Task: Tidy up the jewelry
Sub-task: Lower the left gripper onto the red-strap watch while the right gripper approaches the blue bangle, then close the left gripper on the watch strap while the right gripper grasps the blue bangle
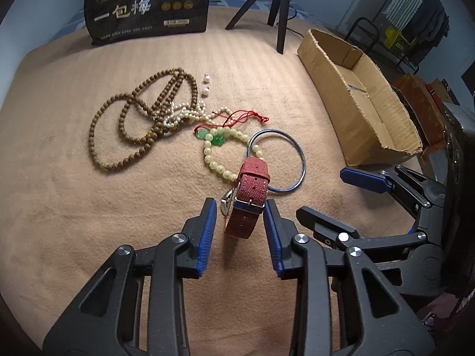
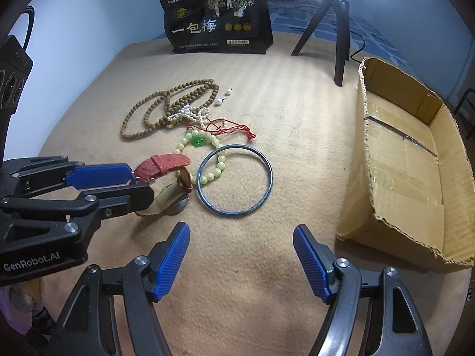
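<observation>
The cardboard box [image 2: 415, 160] on the right of both views looks empty, its taped floor bare, so by my reading the sorting has hardly begun: every piece still lies on the tan blanket [image 1: 74, 222], and only the watch [image 1: 249, 195] is in hand.

The left tool [image 1: 239, 216] straddles that watch at lower centre of its own view. Its blue ribbed pads [image 1: 207, 231] stand on either side of the red woven strap with a slight gap showing, so whether they are actually pinching it cannot be told. In the right wrist view the strap arches up at centre left, with the metal case and a paler lining below it.

The right tool [image 2: 241, 262] hangs open and empty at the bottom of its view, jaws well apart, over bare blanket near the blue bangle [image 2: 234, 179].

Left to move:
- the bangle, a thin rigid hoop, overlapping the pale green bead bracelet [image 1: 216, 160] with its glossy green charm
- a red cord [image 1: 243, 117], limp and looped
- a small pearl strand [image 1: 184, 114], tangled into the long brown wooden beads [image 1: 130, 127] in the upper left
- two loose pearl earrings [image 1: 205, 84] just beside them

The blanket is soft and faintly ribbed. A black snack bag [image 1: 148, 3] and a tripod [image 1: 276, 6] stand at the top.
</observation>
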A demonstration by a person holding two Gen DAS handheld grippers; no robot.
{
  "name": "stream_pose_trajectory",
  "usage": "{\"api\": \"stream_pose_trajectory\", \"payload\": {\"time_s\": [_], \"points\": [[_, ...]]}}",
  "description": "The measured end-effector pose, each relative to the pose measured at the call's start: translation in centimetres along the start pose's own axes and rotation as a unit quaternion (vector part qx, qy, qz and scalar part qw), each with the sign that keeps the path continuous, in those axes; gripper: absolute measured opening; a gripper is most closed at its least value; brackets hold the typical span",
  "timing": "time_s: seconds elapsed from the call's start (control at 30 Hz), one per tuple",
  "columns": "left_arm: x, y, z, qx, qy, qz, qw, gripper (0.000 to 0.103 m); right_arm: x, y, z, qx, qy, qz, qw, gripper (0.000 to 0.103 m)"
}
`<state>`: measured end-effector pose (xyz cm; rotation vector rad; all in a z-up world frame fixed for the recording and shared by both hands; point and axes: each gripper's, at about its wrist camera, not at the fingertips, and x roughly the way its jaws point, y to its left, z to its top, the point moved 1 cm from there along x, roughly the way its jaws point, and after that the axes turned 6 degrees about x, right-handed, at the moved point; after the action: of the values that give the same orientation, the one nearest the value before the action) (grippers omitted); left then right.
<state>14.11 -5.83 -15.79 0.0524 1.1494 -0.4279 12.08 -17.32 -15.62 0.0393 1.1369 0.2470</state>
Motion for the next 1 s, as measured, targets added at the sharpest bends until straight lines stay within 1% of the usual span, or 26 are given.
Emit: {"api": "stream_pose_trajectory", "payload": {"time_s": [0.03,0.1,0.2,0.27,0.57,0.63,0.83,0.93,1.0], "points": [[0.2,0.0,0.0,-0.001,0.002,-0.002,1.0000,0.026,0.2,0.0,0.1,0.000,0.001,-0.001,1.000,0.075],[0.4,0.0,0.0,0.000,0.006,-0.006,1.0000,0.022,0.6,0.1,0.3,0.000,0.002,-0.002,1.000,0.075],[0.4,0.1,0.0,-0.001,0.004,-0.006,1.0000,0.021,1.2,0.3,0.5,-0.003,0.006,-0.005,1.000,0.075],[0.4,0.3,0.1,-0.003,0.003,-0.002,1.0000,0.017,1.7,0.5,0.7,-0.004,0.009,-0.006,1.000,0.075],[0.0,1.0,0.0,-0.006,-0.001,0.009,0.9999,0.016,2.8,0.9,1.4,-0.007,0.008,-0.016,1.000,0.076],[-0.2,1.1,0.0,-0.005,-0.004,0.015,0.9999,0.016,2.9,1.1,1.6,-0.008,0.004,-0.019,1.000,0.081],[-0.5,1.5,-0.1,-0.006,-0.008,0.027,0.9996,0.016,3.6,1.5,2.3,-0.009,0.005,-0.026,1.000,0.082],[-0.7,1.9,-0.1,-0.008,-0.011,0.032,0.9994,0.016,4.1,1.5,2.6,-0.002,0.003,-0.022,1.000,0.086],[-0.7,2.2,0.0,-0.011,-0.011,0.033,0.9993,0.016,4.4,1.6,2.7,-0.003,0.001,-0.026,1.000,0.087]]}}
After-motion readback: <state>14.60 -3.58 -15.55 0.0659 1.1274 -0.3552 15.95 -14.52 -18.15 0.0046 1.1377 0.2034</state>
